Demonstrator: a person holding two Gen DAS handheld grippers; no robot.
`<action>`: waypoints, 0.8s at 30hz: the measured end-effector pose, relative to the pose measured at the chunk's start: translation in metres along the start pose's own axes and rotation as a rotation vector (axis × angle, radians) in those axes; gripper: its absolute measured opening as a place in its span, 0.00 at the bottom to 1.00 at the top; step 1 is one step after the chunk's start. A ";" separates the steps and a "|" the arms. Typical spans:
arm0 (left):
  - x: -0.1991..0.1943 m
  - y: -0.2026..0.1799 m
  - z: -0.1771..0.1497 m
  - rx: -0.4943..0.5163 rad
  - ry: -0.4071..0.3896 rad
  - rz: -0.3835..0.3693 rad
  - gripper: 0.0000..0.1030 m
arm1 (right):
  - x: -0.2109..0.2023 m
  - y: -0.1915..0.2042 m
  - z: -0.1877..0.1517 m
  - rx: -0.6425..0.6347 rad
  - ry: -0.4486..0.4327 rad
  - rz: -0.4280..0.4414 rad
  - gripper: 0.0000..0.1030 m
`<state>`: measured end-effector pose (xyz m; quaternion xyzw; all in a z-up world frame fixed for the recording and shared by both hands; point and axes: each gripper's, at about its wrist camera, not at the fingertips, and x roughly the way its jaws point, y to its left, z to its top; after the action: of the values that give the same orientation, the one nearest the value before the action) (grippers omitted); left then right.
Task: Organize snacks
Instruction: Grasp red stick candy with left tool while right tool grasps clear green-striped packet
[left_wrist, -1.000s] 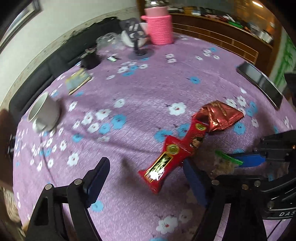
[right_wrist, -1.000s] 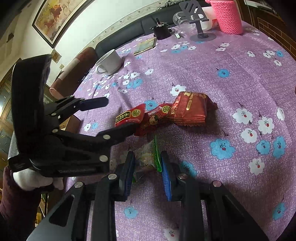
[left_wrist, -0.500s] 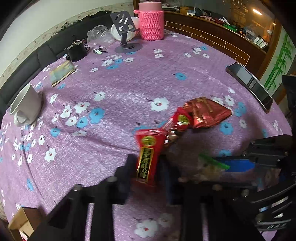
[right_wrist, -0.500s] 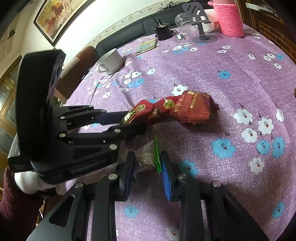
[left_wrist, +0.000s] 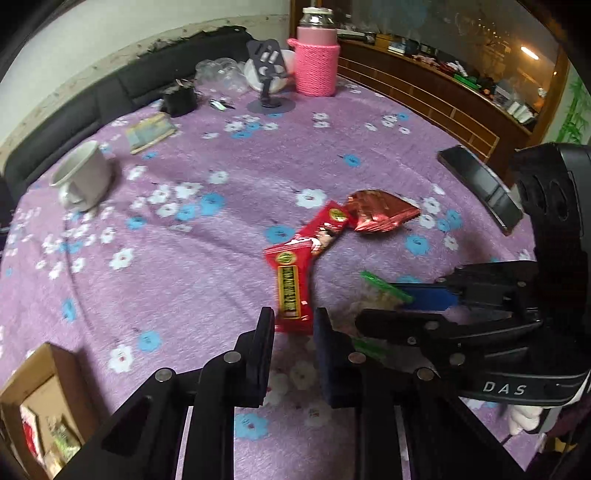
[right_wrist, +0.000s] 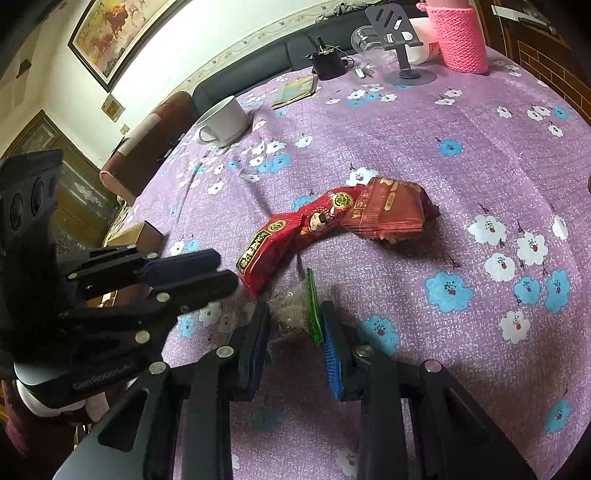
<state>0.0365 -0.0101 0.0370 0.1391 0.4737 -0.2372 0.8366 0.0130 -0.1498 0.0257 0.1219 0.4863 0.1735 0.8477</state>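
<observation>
The left claw (left_wrist: 291, 332) pinches the light, crinkly red packet (left_wrist: 291, 284) by its six-o'clock end; the right claw (right_wrist: 295, 332) is closed on the soft clear bag (right_wrist: 295, 310).

white mug (left_wrist: 84, 176) | pink knitted bottle sleeve (left_wrist: 317, 66) | phone stand (left_wrist: 269, 79) (black) | dark phone (left_wrist: 480, 186)

Evenly lit from overhead, moderately bright. Soft shadows under the red snack packets (right_wrist: 314, 229) and beneath both rigs. Warm lamp glare (left_wrist: 529, 51) far right (left view only). Slightly motion-smeared in the left view, sharper in the right. Strongly bowed, black-vignetted edges.
</observation>
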 end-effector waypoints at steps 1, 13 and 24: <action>0.000 0.000 0.001 0.000 -0.004 0.011 0.21 | 0.000 0.001 0.000 -0.004 0.001 0.000 0.26; 0.045 -0.008 0.025 -0.023 0.028 -0.030 0.33 | -0.006 0.008 -0.005 -0.062 0.051 0.032 0.26; 0.021 0.005 0.010 -0.116 -0.028 -0.055 0.19 | -0.001 0.003 -0.005 -0.029 0.065 0.055 0.26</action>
<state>0.0561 -0.0159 0.0243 0.0742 0.4784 -0.2342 0.8431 0.0075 -0.1471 0.0252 0.1175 0.5075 0.2076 0.8280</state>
